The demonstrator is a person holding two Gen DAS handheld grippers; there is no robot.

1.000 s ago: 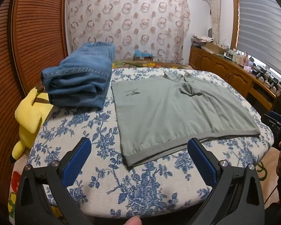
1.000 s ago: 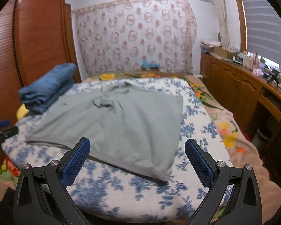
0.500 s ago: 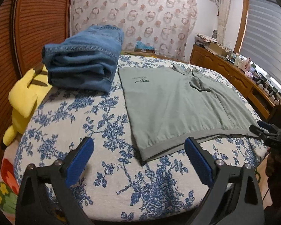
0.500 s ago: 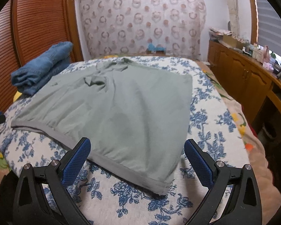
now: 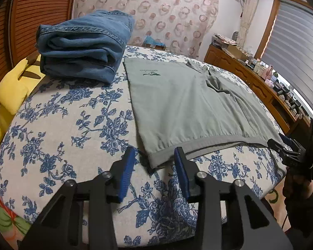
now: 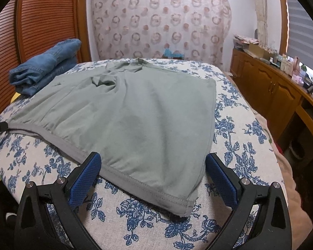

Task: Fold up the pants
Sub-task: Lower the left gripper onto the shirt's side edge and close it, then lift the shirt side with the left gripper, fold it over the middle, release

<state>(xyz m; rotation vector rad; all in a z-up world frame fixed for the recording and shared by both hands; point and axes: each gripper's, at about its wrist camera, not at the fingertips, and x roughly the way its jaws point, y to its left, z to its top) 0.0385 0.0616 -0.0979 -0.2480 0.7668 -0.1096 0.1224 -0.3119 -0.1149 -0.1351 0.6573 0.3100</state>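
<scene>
Yellow plush toy [image 5: 9, 87]: at the far left, tucked against the left edge of the bed beside a brown slatted wardrobe door [image 5: 37, 14]. Folded blue jeans [image 5: 83, 45]: stacked at the back left of the bed, one edge just beside the grey-green garment. Bed [image 5: 68, 125]: covered in white cloth with blue flower print, carrying all the clothing. Grey-green pants [image 5: 187, 104]: spread flat across the middle of the bed, elastic waistband toward the cameras, a small dark logo near the back left corner, some creased fabric bunched toward the far end. Left gripper [image 5: 154, 167]: low over the bed at the waistband's left corner, its blue-padded fingers [image 5: 126, 173] partly drawn in with a gap between them, one either side of the corner; whether they touch the cloth cannot be told. Right gripper [image 6: 154, 180]: at the waistband's right corner, fingers [image 6: 85, 179] spread wide with nothing clenched, the hem lying between them; it also shows as a dark shape [image 5: 292, 152] at the right edge of the left wrist view. Patterned curtain [image 6: 160, 23]: behind the bed. Wooden cabinet [image 6: 267, 91]: along the right wall, its top crowded with small items, under a window blind [image 5: 298, 41].
</scene>
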